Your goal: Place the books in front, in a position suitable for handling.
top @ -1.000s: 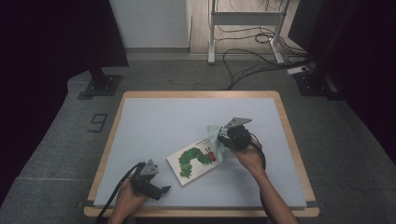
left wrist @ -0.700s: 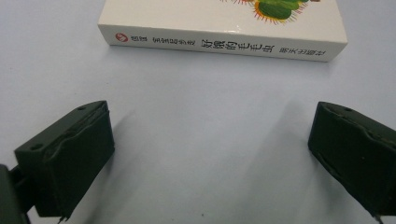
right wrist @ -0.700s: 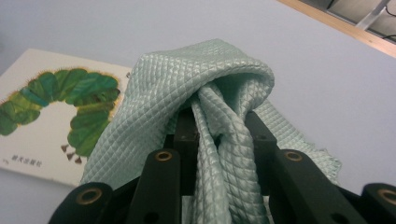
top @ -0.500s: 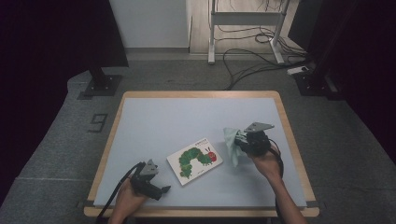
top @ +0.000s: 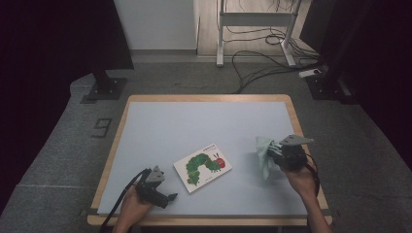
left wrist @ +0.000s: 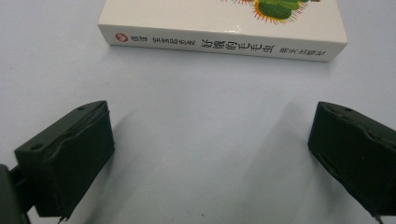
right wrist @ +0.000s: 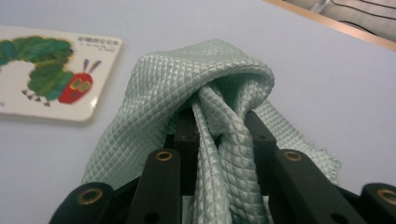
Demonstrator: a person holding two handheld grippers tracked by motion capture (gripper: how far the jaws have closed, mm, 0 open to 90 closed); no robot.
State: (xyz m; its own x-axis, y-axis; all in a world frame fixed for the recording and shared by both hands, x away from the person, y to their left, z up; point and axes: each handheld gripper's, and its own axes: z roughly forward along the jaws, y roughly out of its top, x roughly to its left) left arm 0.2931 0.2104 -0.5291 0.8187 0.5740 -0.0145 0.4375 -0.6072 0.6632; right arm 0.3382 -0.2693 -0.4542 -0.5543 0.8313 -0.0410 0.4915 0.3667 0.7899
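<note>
Right gripper view has the clearest look: the right gripper [right wrist: 219,140] is clamped on a bunch of pale green quilted cloth [right wrist: 187,98], folds squeezed between the jaws and the rest draping over and down around them. Off to that gripper's left, lying flat on the table [right wrist: 280,51], is the caterpillar picture book [right wrist: 42,79], clear of the cloth.

From the high view, the cloth [top: 265,155] hangs off the front of the right gripper [top: 278,152] with its lower end touching or nearly touching the tabletop, and the book [top: 202,166] sits between the two tools, apart from both.

The left gripper [top: 167,198] just rests near the table's front edge. In the left gripper view its jaws stand wide apart with nothing between them, and the book's spine [left wrist: 219,44] lies straight ahead of them, a little way off.

My read: the cloth pickup is done. If it's meant for wiping the book or the table, I can't see any sign of that, and the left tool looks idle so far.
</note>
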